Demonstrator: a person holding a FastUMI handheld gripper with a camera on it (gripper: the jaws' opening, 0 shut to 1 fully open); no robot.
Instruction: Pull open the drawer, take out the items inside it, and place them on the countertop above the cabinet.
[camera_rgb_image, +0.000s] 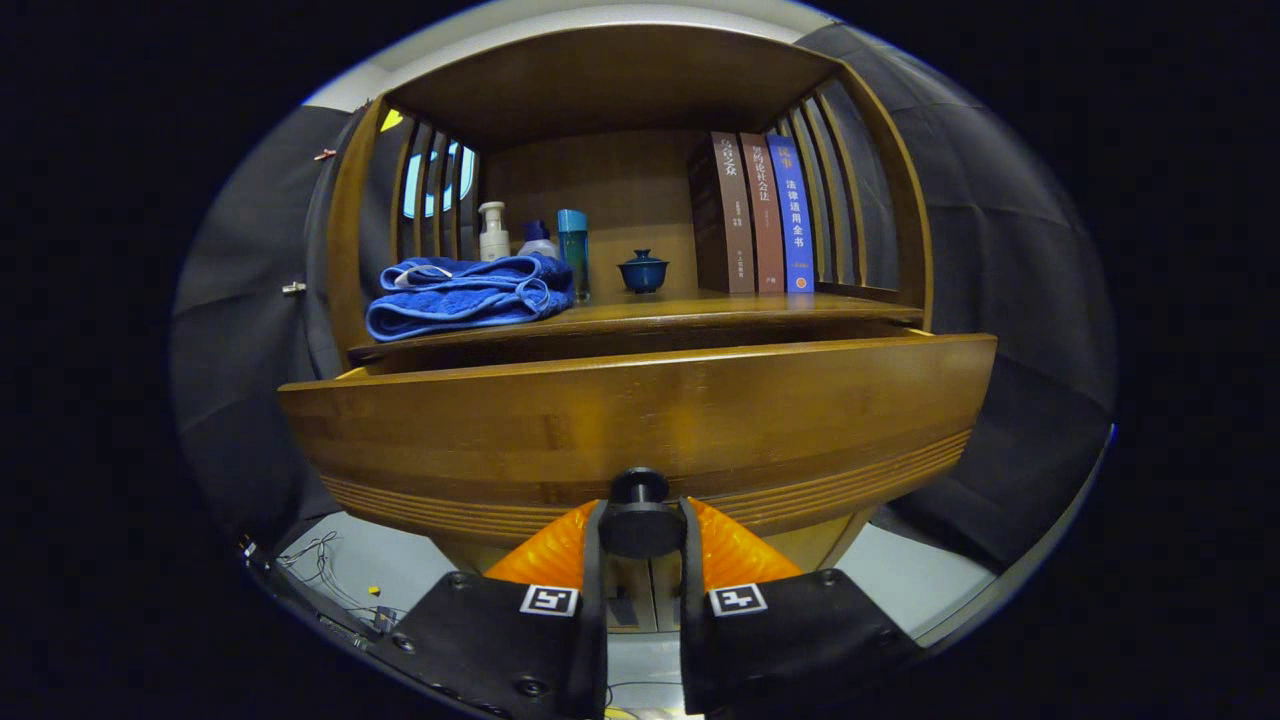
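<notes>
Wooden drawer (640, 420) stands part open, your gripper (640, 530) clamped on its black knob (640, 520). Pull straight back. The inside is hidden.

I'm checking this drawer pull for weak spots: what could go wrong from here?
The gripper is clamped on a small round knob, so the fingers could slip off it. The drawer is part-way open, its contents hidden behind the front. The countertop already holds a blue towel, crowding placement.
</notes>
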